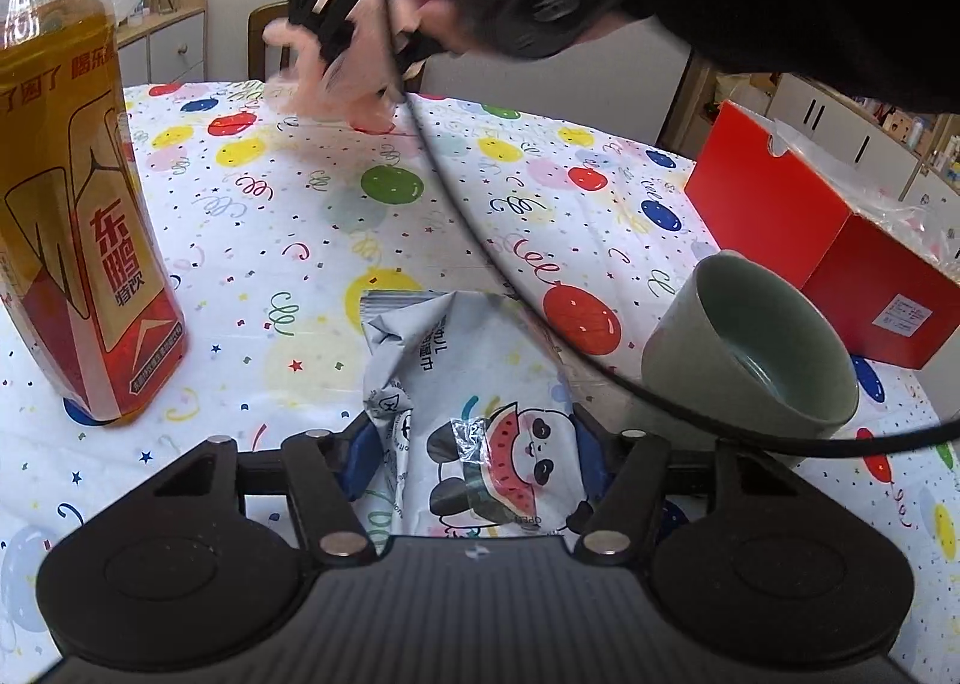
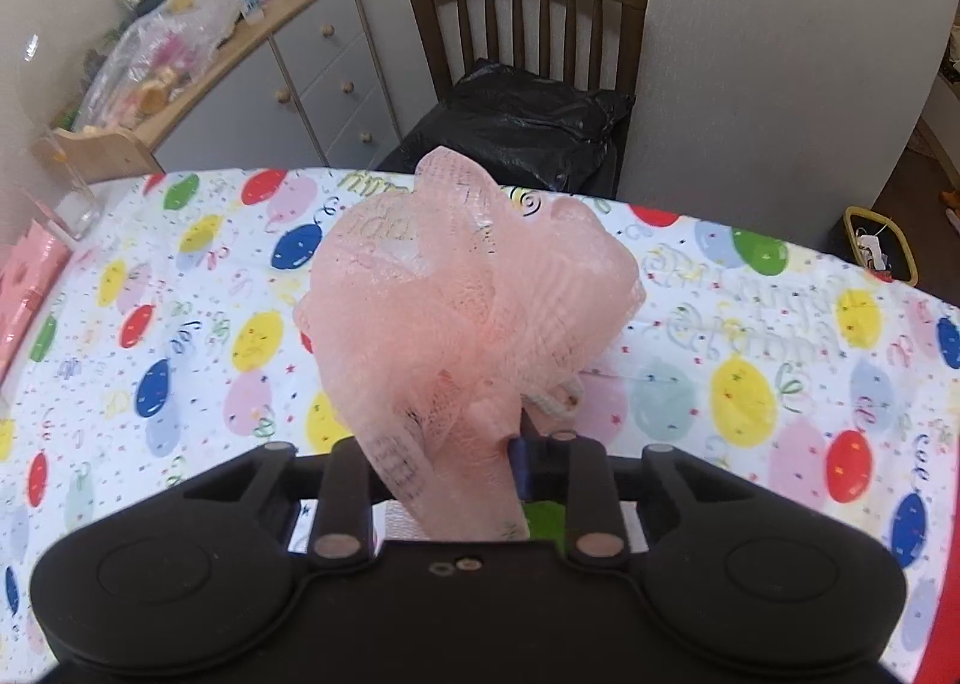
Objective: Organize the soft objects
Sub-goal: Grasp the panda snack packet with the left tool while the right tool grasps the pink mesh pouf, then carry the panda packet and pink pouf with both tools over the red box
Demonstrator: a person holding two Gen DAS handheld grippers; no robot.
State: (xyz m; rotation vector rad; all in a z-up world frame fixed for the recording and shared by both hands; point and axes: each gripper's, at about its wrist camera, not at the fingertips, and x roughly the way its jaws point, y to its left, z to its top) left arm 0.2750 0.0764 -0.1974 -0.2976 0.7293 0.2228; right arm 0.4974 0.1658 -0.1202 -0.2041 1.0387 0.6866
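A soft white pack of wet wipes (image 1: 480,384) with a panda and watermelon print lies on the balloon-print tablecloth (image 1: 288,240). My left gripper (image 1: 478,444) is shut on its near end, blue pads against both sides, and the pack is crumpled on the left. A pink mesh bath sponge (image 2: 468,300) fills the right wrist view, with my right gripper (image 2: 447,462) shut on its lower part. In the left wrist view the right gripper (image 1: 360,24) shows blurred above the far table edge, holding the pink sponge (image 1: 336,84), with a hand behind it.
A tall bottle of amber drink (image 1: 78,240) stands at the left. A grey-green cup (image 1: 756,348) and a red box (image 1: 828,228) are at the right. A black cable (image 1: 480,240) crosses the table. A wooden chair (image 2: 528,24) with a black bag (image 2: 528,132) stands beyond the table.
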